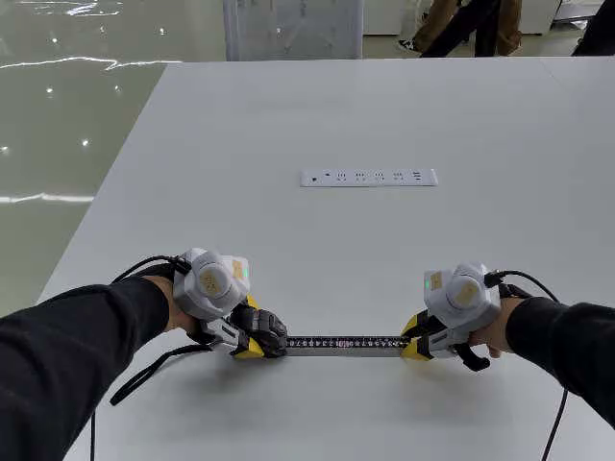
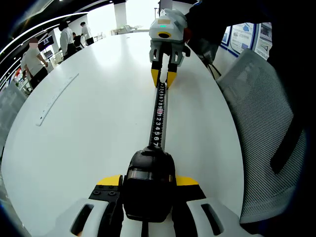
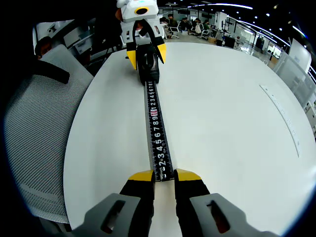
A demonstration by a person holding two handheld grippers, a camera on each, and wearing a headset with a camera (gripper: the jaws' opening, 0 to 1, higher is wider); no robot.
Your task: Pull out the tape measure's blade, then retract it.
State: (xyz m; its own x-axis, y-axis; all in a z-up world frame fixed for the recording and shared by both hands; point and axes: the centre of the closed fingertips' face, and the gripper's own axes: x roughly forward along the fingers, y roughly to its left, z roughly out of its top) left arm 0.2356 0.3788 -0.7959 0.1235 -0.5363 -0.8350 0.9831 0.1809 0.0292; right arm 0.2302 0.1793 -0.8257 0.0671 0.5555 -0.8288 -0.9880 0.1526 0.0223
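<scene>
A black tape measure sits near the front edge of a white table, the edge closest to the person. It is clamped in the left gripper, whose yellow-tipped jaws are spread about as wide as the case and press against its two sides.

The blade is drawn out of the case and runs straight to the right, roughly parallel to that front edge and low over the table top. It has a dark face with pale numerals. Its far end is pinched in the right gripper, whose jaws are drawn in until only a narrow gap is left, with the blade's tip caught between the yellow pads. In the right gripper view, the lowest numbers on the scale lie just ahead of those pads.

The two grippers face each other along the blade, well apart, each held by a hand in a dark sleeve.

Farther back, toward the middle of the table, a white power strip lies flat, well clear of the work. A grey mesh chair stands just beside the table's front edge. People stand beyond the table's far end.
</scene>
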